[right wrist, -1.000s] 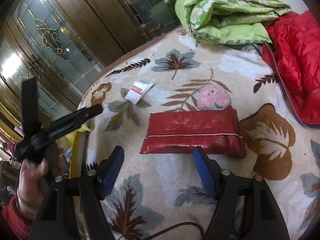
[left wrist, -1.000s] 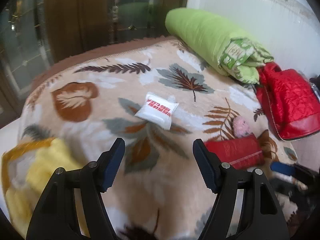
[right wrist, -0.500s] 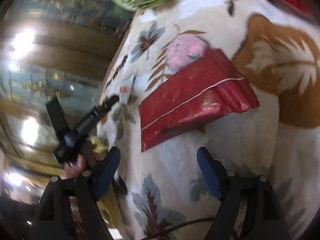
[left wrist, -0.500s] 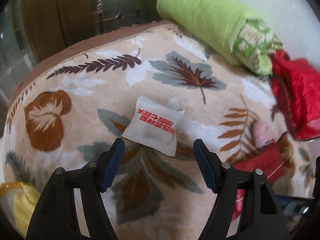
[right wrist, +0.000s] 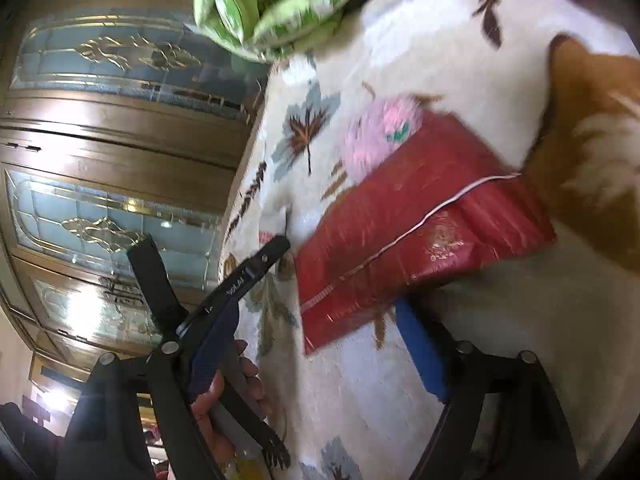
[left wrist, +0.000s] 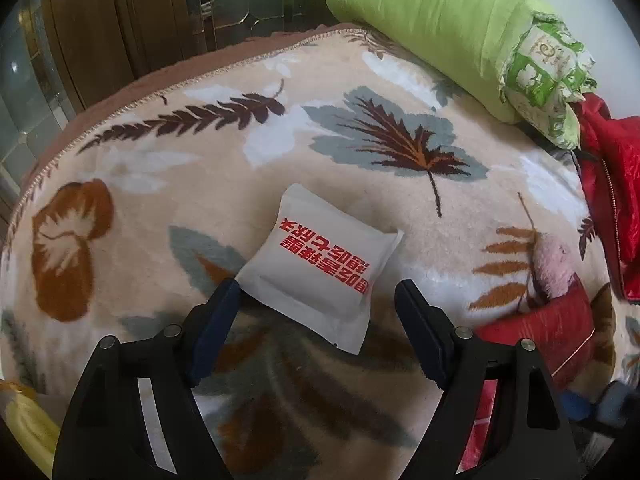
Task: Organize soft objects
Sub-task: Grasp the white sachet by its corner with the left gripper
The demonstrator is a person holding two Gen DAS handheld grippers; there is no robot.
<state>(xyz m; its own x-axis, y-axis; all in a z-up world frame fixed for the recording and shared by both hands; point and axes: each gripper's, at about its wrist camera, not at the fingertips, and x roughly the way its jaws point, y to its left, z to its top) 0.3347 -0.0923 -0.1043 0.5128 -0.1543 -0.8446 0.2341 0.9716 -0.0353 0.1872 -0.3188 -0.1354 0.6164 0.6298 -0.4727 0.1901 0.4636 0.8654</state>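
The white sachet (left wrist: 320,268), printed with red characters, is seen just below the middle of the left wrist view, lying flat on the leaf-patterned blanket (left wrist: 160,152). It is framed by the left gripper (left wrist: 318,296), whose jaws have just been opening and now stand wide. The sachet's near corner lies between the 2 fingers, but the pads are not pressed on it; the left fingertip sits just beside the sachet's left edge, and whether it touches cannot be told.

At the right edge of that view a red packet (left wrist: 556,332) is seen, with a pink plush toy (left wrist: 554,264) touching its upper edge. In the right wrist view the same red packet (right wrist: 420,224) fills the middle, tilted by the rolled camera, with the pink plush toy (right wrist: 380,132) against its upper left edge. The right gripper (right wrist: 316,340) is held wide apart at the bottom of that frame, its right finger close to the packet's lower edge, nothing gripped.

A rolled green quilt (left wrist: 452,28) lies at the upper right and a red jacket (left wrist: 612,208) at the right edge.

Several slips are judged possible. The sachet is limp and flat, so blanket pile could be pinched with it, or only a corner caught and the sachet dropped. The glossy red packet could slide from the pads, and the plush toy could be nudged away. The 2 grippers are near each other, so a collision could be caused.
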